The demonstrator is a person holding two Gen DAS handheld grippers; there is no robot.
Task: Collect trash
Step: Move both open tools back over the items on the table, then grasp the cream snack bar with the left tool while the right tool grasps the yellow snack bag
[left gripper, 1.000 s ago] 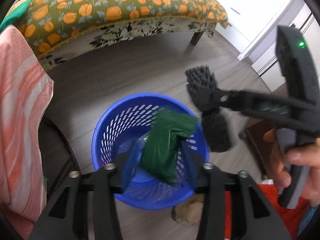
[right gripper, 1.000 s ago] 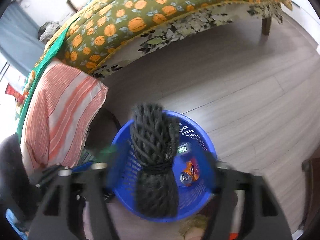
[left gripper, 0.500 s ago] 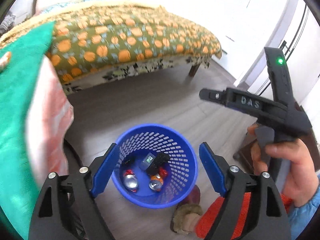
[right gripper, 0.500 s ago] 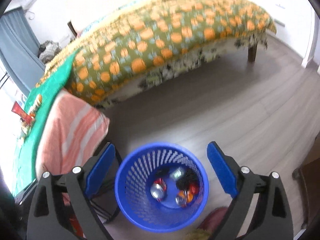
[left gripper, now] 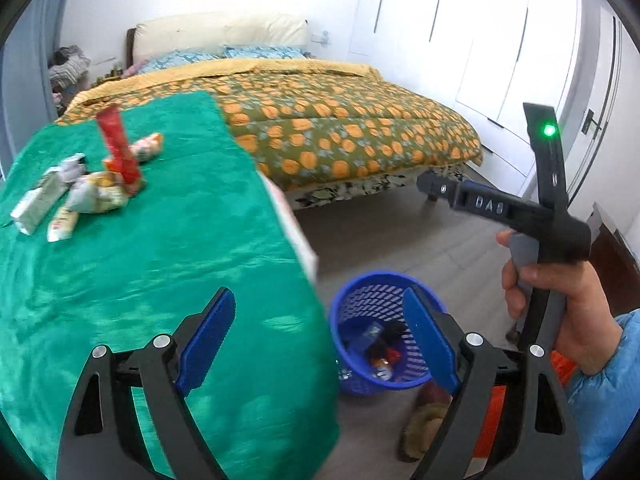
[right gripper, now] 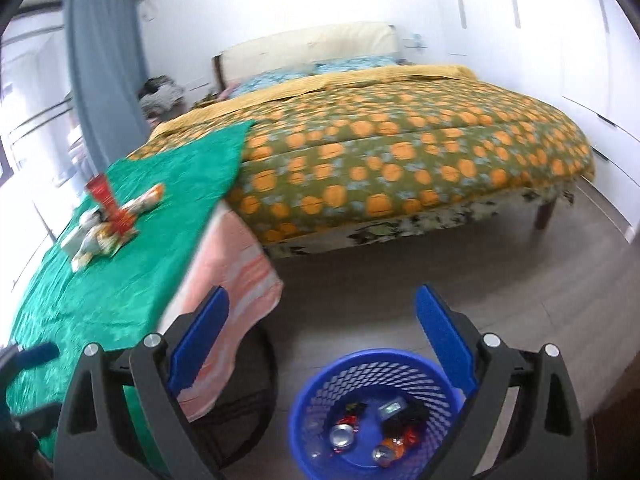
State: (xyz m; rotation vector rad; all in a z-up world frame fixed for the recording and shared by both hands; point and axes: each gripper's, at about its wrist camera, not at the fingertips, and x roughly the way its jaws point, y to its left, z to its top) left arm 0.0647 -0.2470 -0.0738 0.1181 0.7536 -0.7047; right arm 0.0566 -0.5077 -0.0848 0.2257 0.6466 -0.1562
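The left tool (left gripper: 318, 336) stands wide with nothing between its blue pads (left gripper: 206, 338), its jaws having just been opening; the right tool (right gripper: 322, 336) is likewise wide and empty, its jaws also just opened. Seen from the left wrist, the right tool's dark body shows at the right with a green light lit, gripped by a hand (left gripper: 560, 312) in a blue sleeve. Below both tools, on the grey floor (right gripper: 400, 280), sits the blue basket (right gripper: 320, 392), holding 2 cans (right gripper: 342, 436) and some wrappers. To the left lies the surface (left gripper: 160, 260) under a green cloth, a pink striped cloth (right gripper: 236, 280) hanging off its edge just beside the basket. On the far part of the surface rests a cluster of remaining trash (left gripper: 92, 188): a red packet (left gripper: 120, 148) standing upright, crumpled wrappers and a pale carton. Beyond it stands the bed (right gripper: 400, 152), covered by an orange-patterned quilt, with white cupboards along the right wall.
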